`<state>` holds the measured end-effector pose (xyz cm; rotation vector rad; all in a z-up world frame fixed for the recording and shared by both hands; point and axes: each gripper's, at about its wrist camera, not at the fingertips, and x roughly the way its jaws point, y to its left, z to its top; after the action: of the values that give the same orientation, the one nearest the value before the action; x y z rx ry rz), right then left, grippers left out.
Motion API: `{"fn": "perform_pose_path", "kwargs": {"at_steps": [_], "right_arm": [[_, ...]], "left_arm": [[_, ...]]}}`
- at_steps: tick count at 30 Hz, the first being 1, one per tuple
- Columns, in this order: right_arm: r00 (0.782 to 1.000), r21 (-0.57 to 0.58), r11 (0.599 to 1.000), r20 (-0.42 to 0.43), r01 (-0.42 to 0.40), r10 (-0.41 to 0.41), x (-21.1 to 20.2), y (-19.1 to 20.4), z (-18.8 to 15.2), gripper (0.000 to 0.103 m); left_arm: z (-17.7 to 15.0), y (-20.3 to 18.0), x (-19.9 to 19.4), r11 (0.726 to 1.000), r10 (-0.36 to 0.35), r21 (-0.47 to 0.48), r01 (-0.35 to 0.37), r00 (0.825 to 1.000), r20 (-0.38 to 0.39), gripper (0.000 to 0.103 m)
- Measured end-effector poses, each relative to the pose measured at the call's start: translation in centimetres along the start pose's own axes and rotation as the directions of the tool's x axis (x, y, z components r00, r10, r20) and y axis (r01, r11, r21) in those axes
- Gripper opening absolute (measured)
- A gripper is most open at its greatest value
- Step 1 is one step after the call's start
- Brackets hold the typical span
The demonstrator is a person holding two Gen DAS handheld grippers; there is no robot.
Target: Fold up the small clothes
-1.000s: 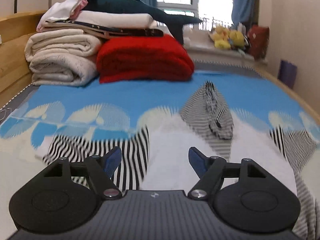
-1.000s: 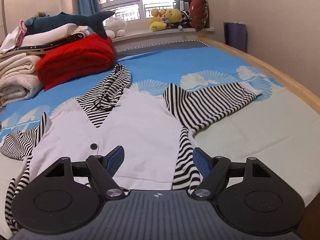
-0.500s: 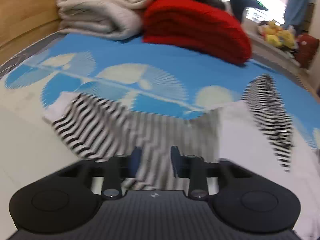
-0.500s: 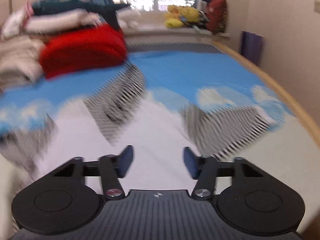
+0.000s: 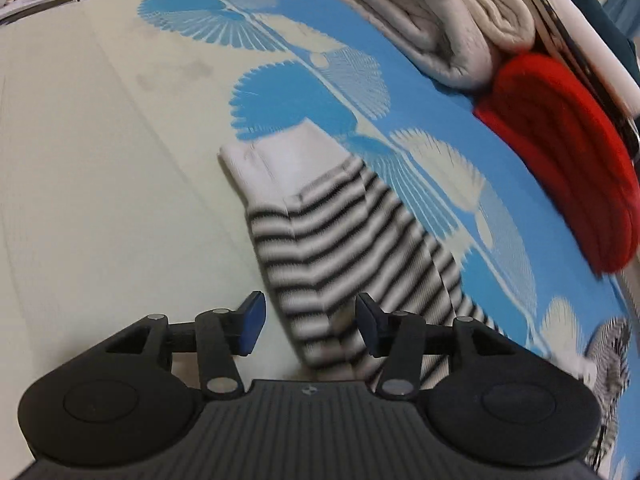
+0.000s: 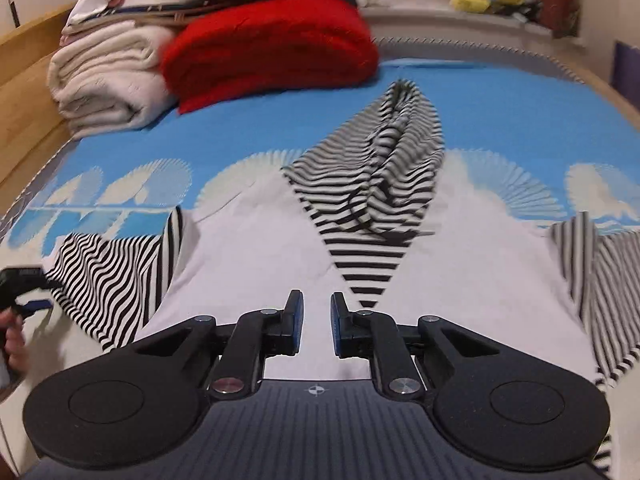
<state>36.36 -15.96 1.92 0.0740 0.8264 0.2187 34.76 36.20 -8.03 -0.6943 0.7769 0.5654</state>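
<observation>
Bed [image 6: 280, 128] with blue fan-print cover being occupied by stacked cream blankets [image 6: 108, 80] and red blanket [image 6: 272, 44] at far end. White hooded top [image 6: 256, 264] with striped sleeves being spread flat mid-bed, hood [image 6: 376, 168] pointing away. Left sleeve [image 5: 332, 248] being straddled by left tongs [image 5: 308, 324], jaws opening, pads not pressing. Right tongs [image 6: 316, 324] being held over white front, narrow gap, nothing gripped.

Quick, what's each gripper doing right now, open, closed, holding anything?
Left gripper: jaws opening, astride the striped sleeve, pads not pressing it.
Right gripper: jaws narrowly apart over the white garment body, gripping nothing.
</observation>
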Motion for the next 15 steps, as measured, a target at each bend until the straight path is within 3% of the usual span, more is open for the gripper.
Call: {"fn": "perform_pose_path", "kwargs": {"at_steps": [1,3,4,7,8,10,12,13,15], "right_arm": [[1.000,-0.009,1.000,-0.003,0.020,-0.020,0.1,-0.2,0.0,0.026],[0.998,0.001,0.998,-0.026,0.057,-0.057,0.6,-1.3,-0.2,0.028],[0.997,0.021,0.998,-0.038,0.062,-0.062,0.7,-2.1,-0.2,0.028],[0.993,0.109,0.990,-0.082,0.088,-0.080,1.1,-5.1,-0.2,0.029],[0.991,0.133,0.986,-0.093,0.103,-0.091,1.1,-5.9,-0.4,0.030],[0.987,0.173,0.976,-0.111,0.132,-0.114,1.3,-7.5,-0.7,0.031],[0.983,0.208,0.965,-0.122,0.162,-0.139,1.0,-9.2,-1.1,0.032],[0.981,0.221,0.959,-0.127,0.175,-0.150,0.7,-9.9,-1.4,0.032],[0.977,0.246,0.950,-0.134,0.192,-0.163,0.5,-11.2,-1.8,0.032]], "left_arm": [[0.4,-0.2,0.1,1.000,0.012,-0.002,-0.012,1.000,0.006,0.052],[1.0,-0.6,0.2,0.998,0.066,-0.022,-0.065,0.998,0.020,0.016],[1.0,-1.2,-0.1,0.996,0.089,-0.023,-0.089,0.996,0.029,0.004],[1.0,-4.9,-2.4,0.990,0.113,0.066,-0.122,0.986,0.120,0.003],[0.9,-6.9,-3.9,0.989,0.087,0.105,-0.105,0.983,0.162,0.003],[-0.1,-10.7,-7.2,0.984,-0.029,0.179,-0.009,0.978,0.208,0.003],[-2.5,-15.1,-10.8,0.951,-0.183,0.284,0.120,0.961,0.209,0.001],[-4.3,-17.2,-12.5,0.921,-0.260,0.344,0.185,0.947,0.189,0.001],[-9.2,-21.4,-15.3,0.827,-0.402,0.462,0.320,0.911,0.089,0.001]]}}
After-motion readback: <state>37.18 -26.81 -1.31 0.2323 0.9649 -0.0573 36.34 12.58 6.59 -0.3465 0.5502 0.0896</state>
